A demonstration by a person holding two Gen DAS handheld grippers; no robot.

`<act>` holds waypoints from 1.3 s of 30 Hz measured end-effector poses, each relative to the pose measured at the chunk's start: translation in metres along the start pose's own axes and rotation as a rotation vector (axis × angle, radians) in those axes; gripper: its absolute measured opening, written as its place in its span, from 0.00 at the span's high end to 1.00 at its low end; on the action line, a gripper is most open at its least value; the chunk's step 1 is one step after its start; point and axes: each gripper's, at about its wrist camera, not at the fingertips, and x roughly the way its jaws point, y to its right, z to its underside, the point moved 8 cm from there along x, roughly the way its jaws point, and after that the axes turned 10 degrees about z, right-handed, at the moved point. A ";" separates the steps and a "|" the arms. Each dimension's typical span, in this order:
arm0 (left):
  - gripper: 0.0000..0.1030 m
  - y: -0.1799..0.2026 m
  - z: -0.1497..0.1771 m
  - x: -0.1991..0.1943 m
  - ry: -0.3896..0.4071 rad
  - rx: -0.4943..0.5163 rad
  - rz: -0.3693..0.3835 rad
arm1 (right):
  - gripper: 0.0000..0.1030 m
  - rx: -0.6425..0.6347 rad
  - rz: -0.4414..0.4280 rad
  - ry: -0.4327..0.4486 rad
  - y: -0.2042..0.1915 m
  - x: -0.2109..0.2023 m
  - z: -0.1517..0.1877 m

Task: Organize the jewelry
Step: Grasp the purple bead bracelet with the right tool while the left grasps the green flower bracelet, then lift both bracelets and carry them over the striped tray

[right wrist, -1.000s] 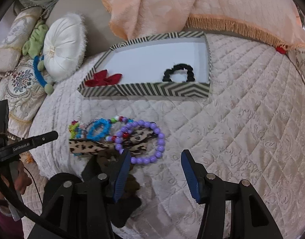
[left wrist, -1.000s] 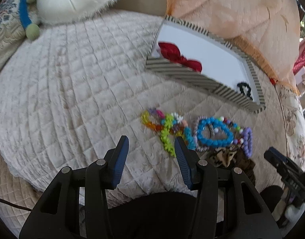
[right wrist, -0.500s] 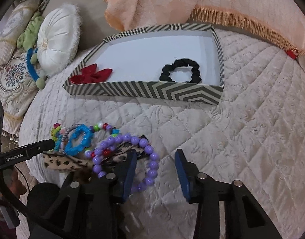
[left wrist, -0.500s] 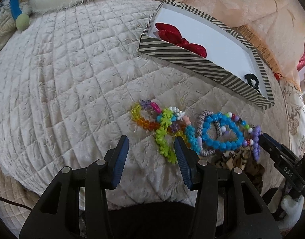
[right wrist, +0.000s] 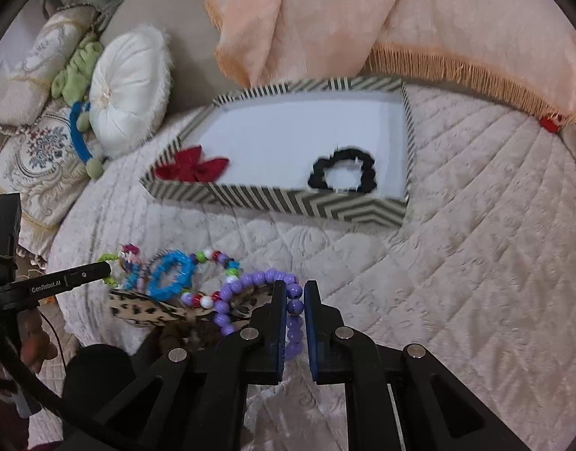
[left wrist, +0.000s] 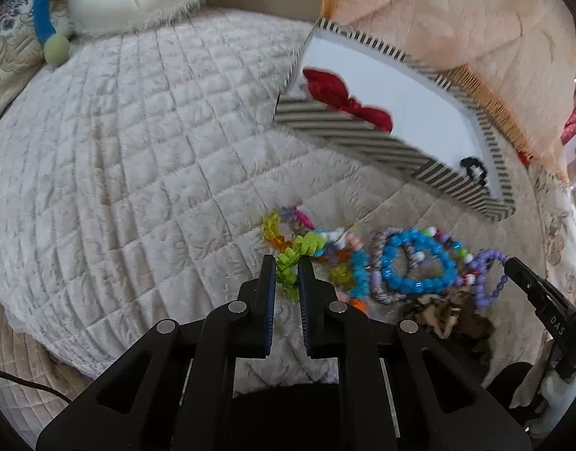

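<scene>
Both grippers have closed since half a second ago: left gripper pinches the green bracelet, right gripper pinches the purple bracelet (both still in the pile on the quilt). Fingers point toward the striped box; lift likely follows.

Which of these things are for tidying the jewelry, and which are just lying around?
For the job:
striped box
purple bead bracelet
green bracelet
blue bead bracelet
red bow
black scrunchie

Just lying about:
white round cushion
peach blanket
</scene>
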 end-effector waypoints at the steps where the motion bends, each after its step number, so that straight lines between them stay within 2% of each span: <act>1: 0.90 0.001 0.000 -0.005 0.009 0.005 0.003 | 0.92 -0.002 0.002 0.008 0.000 -0.005 -0.002; 9: 0.90 0.020 -0.015 -0.046 0.081 0.031 0.043 | 0.92 0.012 -0.028 0.063 -0.001 -0.039 -0.013; 17: 0.90 0.031 -0.030 -0.066 0.124 0.037 0.052 | 0.92 -0.002 -0.044 0.114 -0.009 -0.062 -0.028; 29: 0.90 0.057 -0.072 -0.073 0.173 0.093 0.041 | 0.92 -0.023 -0.051 0.141 -0.014 -0.066 -0.056; 39: 0.90 0.068 -0.085 -0.069 0.180 0.113 0.033 | 0.92 -0.039 -0.054 0.142 -0.017 -0.062 -0.068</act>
